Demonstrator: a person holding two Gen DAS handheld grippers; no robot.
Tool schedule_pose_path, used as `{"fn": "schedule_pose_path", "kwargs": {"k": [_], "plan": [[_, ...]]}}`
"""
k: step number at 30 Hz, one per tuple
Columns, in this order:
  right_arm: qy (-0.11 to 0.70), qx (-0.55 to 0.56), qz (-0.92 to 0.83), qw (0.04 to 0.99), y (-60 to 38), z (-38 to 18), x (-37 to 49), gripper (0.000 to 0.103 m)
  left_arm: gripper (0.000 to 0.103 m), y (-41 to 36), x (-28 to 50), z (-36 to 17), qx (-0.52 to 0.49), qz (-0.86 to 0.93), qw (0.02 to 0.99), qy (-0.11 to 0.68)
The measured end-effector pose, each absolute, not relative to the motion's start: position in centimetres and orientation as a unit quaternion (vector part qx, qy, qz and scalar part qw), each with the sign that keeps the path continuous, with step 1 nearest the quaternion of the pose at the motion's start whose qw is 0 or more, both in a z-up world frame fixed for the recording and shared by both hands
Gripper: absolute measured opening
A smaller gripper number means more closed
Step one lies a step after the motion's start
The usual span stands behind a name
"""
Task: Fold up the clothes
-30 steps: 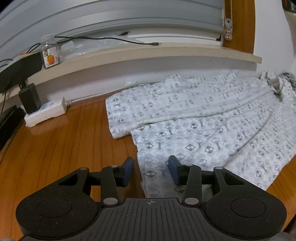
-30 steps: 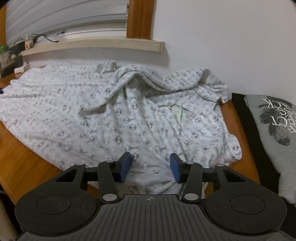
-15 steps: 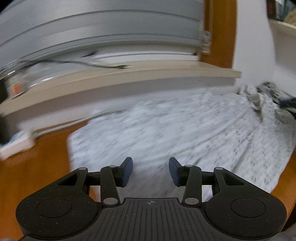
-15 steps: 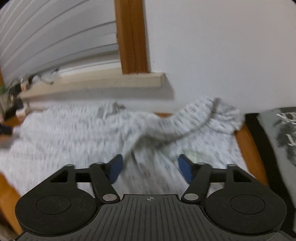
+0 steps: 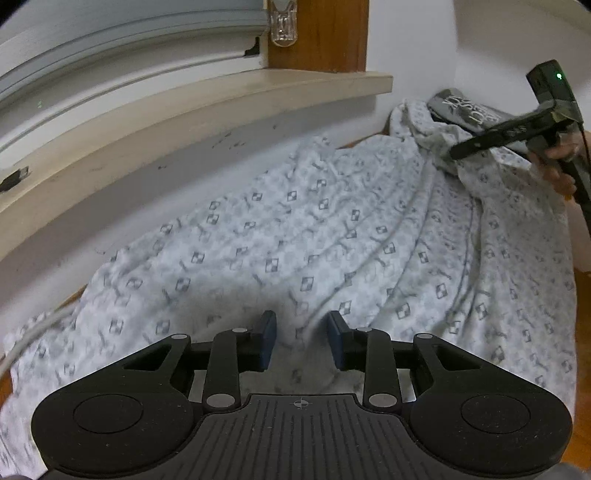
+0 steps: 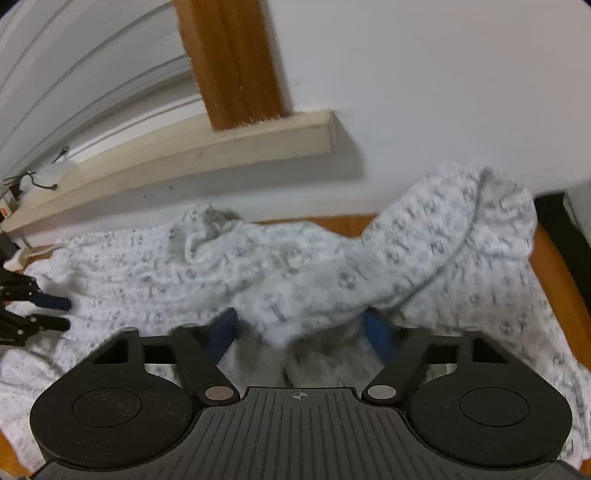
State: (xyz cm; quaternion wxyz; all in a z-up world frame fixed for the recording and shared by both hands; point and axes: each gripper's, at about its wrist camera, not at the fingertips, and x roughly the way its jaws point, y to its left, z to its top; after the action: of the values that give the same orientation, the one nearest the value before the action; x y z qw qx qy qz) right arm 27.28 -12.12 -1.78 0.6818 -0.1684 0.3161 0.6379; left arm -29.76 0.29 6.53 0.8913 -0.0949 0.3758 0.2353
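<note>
We see the soft, rumpled white garment (image 5: 332,236), printed with small grey diamonds, spread across the glossy wooden tabletop (image 6: 554,273) below the pale sill. Left gripper (image 5: 302,341): blue-padded fingers apart over cloth. Right gripper (image 6: 301,330): fingers wide, straddling a raised fold.

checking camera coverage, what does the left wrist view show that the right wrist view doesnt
Only the left wrist view shows a hand gripping the right claw's handle and a printed grey cushion. Only the right wrist view shows a raised fold of the patterned garment lying between the open right claw fingers. Both show the garment, the open left claw, the sill and the wooden frame.
</note>
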Motion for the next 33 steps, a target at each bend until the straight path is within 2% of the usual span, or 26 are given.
{"fn": "schedule_pose_path", "kwargs": {"k": [1,5,10,14,19,22,24,27,28,33], "plan": [[0.310,-0.168,0.633,0.689,-12.3,-1.6,27.1,0.013,0.034,0.5,-29.9,6.4,-0.094,0.234,0.892,0.374],[0.251,-0.138,0.617,0.733,-17.6,2.4,26.1,0.012,0.034,1.1,-30.4,6.0,-0.097,0.236,0.898,0.359],[0.200,-0.112,0.578,0.783,-31.1,7.2,23.4,0.012,0.034,1.8,-31.0,6.0,-0.099,0.233,0.904,0.345],[0.226,-0.120,0.543,0.800,-38.5,5.6,21.0,0.012,0.034,1.3,-31.0,6.4,-0.095,0.250,0.895,0.357],[0.269,-0.156,0.522,0.794,-39.8,-0.2,20.8,0.015,0.035,-2.3,-32.9,7.7,-0.079,0.260,0.890,0.366],[0.277,-0.170,0.514,0.794,-38.9,-2.1,22.0,0.033,0.041,-5.0,-35.3,8.2,-0.094,0.248,0.899,0.348],[0.275,-0.161,0.514,0.796,-38.5,-2.0,22.6,0.049,0.045,-6.6,-36.6,8.0,-0.101,0.237,0.903,0.344],[0.247,-0.150,0.519,0.805,-38.1,-0.9,23.0,0.067,0.052,-7.0,-38.2,7.6,-0.109,0.237,0.900,0.348],[0.242,-0.148,0.520,0.805,-37.7,-0.7,23.2,0.068,0.056,-7.1,-38.8,7.5,-0.112,0.237,0.900,0.350],[0.230,-0.177,0.527,0.799,-33.0,-2.1,22.8,0.068,0.056,-7.2,-40.8,7.0,-0.128,0.241,0.894,0.355]]}}
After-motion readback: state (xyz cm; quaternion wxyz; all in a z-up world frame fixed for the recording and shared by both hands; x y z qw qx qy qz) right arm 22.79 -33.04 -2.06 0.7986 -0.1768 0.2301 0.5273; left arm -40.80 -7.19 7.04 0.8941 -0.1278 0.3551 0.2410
